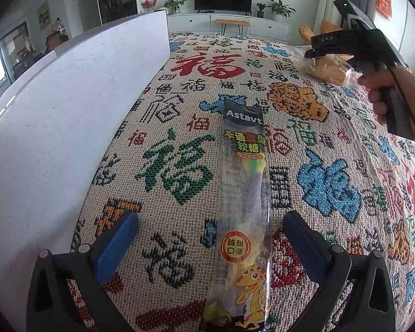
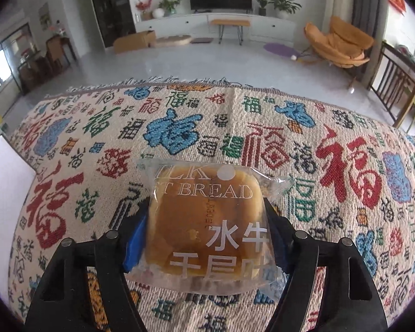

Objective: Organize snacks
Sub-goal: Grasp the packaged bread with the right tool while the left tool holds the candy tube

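A long clear gummy candy packet with a yellow gecko lies lengthwise on the patterned cloth. My left gripper is open, its fingers either side of the packet's near part, not touching it. My right gripper is shut on a bagged milk toast bread and holds it above the cloth. In the left wrist view the right gripper shows at the far right with the bread in it.
A white box wall stands along the left side of the cloth; its corner shows in the right wrist view. Beyond the cloth's far edge lie the floor, a TV cabinet and an orange chair.
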The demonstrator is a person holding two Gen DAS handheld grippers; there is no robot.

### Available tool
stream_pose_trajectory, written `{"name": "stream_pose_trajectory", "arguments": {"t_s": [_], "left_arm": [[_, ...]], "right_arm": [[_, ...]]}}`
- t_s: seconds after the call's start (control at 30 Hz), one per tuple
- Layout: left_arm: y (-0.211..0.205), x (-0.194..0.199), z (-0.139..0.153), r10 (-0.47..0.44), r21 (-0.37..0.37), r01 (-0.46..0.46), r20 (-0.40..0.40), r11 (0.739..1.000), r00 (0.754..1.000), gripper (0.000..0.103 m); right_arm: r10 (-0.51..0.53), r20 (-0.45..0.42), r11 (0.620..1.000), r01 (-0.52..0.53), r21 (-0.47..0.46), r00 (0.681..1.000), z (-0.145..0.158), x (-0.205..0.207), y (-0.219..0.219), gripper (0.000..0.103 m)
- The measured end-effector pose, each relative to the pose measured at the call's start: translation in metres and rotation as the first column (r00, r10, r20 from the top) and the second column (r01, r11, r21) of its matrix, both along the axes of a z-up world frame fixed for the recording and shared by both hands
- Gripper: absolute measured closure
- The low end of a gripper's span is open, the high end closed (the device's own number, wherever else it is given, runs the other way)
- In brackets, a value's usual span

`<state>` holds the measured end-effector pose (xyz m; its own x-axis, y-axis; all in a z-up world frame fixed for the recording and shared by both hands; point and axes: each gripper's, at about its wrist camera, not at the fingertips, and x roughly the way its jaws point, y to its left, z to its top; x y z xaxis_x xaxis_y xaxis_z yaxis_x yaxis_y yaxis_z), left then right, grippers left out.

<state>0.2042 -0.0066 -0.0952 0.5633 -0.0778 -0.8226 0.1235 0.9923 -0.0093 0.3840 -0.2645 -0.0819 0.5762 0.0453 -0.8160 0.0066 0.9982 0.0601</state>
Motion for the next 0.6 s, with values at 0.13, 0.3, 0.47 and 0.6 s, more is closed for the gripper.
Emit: {"name": "stream_pose_trajectory", "arguments": {"t_s": [0.13, 0.3, 0.47, 0.6], "left_arm": [[0.000, 0.000, 0.000, 0.000, -0.001, 0.000, 0.000, 1.000, 1.000, 0.000], [0.000, 0.000, 0.000, -0.001, -0.001, 0.001, 0.000, 1.000, 1.000, 0.000], [0.000, -0.001, 0.000, 0.000, -0.001, 0.000, 0.000, 1.000, 1.000, 0.000], [0.000, -0.002, 0.000, 0.000, 0.000, 0.000, 0.000, 1.000, 1.000, 0.000]], "right_arm": [[0.043, 0.037, 0.998, -0.045, 0.044, 0.998, 0.010, -0.036, -0.010, 0.028], [0.147, 0.086, 0.988, -0.150, 0.036, 0.985, 0.028, -0.103, -0.015, 0.028], [0.203, 0.086, 0.977, -0.207, 0.042, 0.975, 0.028, -0.181, -0.017, 0.028], [0.238, 0.026, 0.971, -0.237, -0.005, 0.971, -0.008, -0.224, -0.015, 0.015]]}}
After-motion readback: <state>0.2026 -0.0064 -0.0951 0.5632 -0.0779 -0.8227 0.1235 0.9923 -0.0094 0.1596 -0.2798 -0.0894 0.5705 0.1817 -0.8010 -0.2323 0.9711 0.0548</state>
